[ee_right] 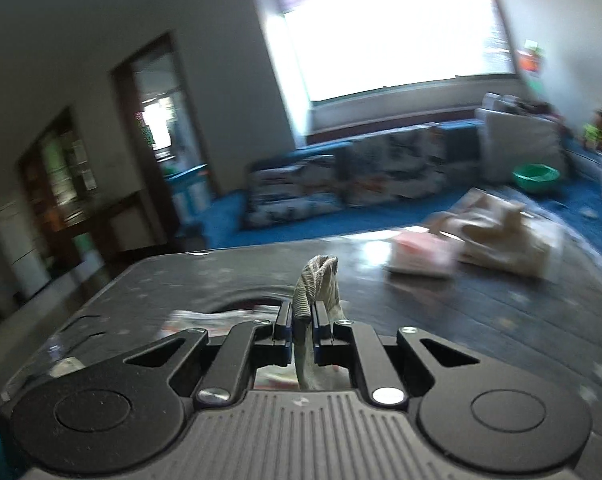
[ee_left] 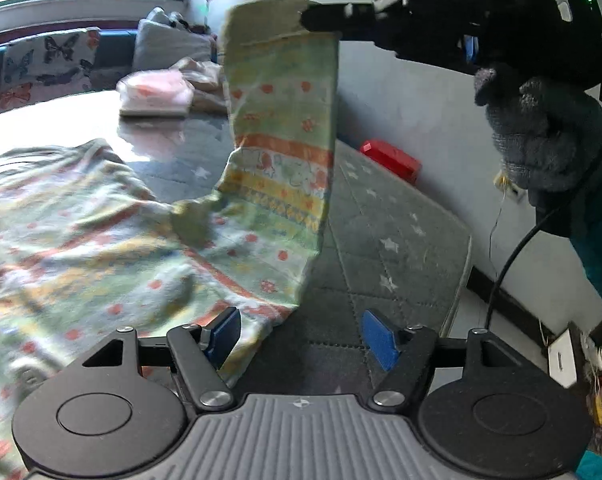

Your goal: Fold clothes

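Right gripper (ee_right: 302, 334) jaws are clamping the garment (ee_left: 285, 128) cuff, soft cloth draping limply below; left gripper (ee_left: 301, 340) jaws are gaping, hem between them.

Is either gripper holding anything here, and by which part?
The right gripper pinches the patterned garment by its ribbed cuff edge, lifting it. The left gripper is open, holding nothing.
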